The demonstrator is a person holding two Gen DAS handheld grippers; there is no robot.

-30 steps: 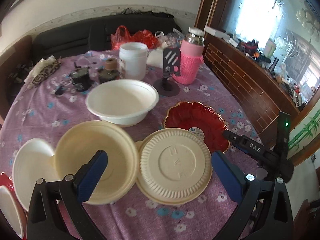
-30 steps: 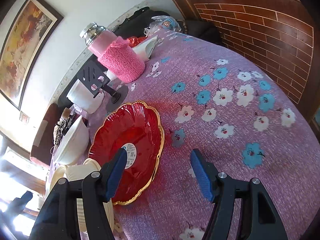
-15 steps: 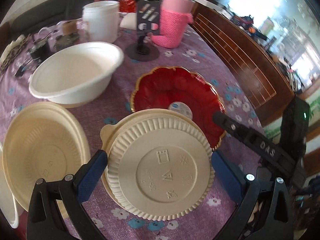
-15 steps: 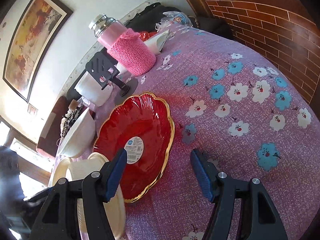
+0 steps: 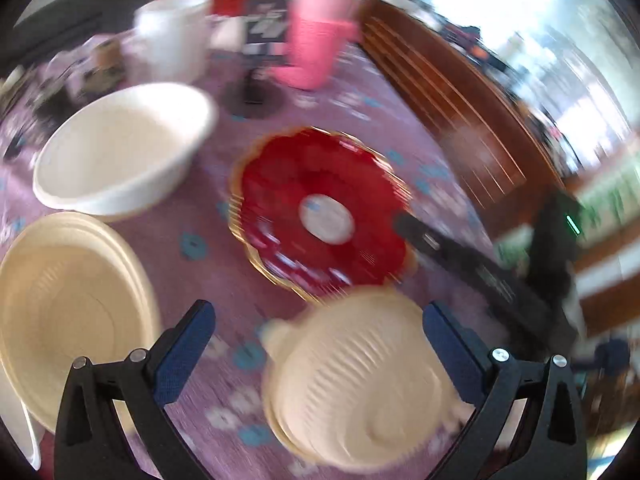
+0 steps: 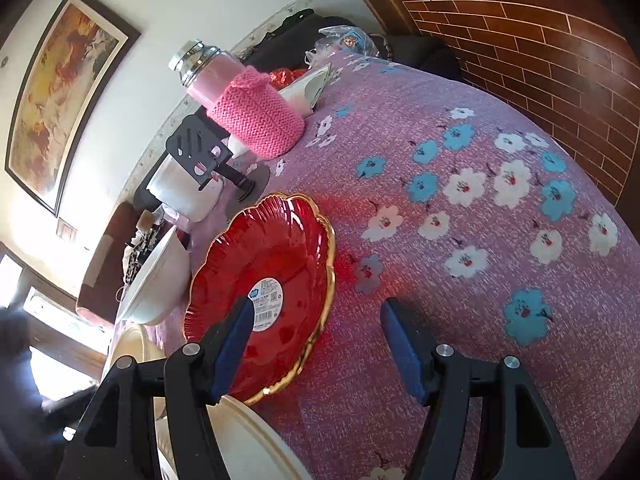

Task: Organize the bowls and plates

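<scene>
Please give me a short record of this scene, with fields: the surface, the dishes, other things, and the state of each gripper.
surface: table with purple flowered cloth
red plate: gold rim, sticker in its middle
white bowl: upright, behind the cream dishes
cream bowl: upright, at the left
ribbed cream dish: upside down, blurred
other: pink-sleeved bottle, white jar
left gripper: open, over the ribbed cream dish
right gripper: open, holds nothing, beside the red plate

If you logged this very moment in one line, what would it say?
left gripper: open above ribbed cream lid | right gripper: open, empty, near red plate | white bowl: untouched
</scene>
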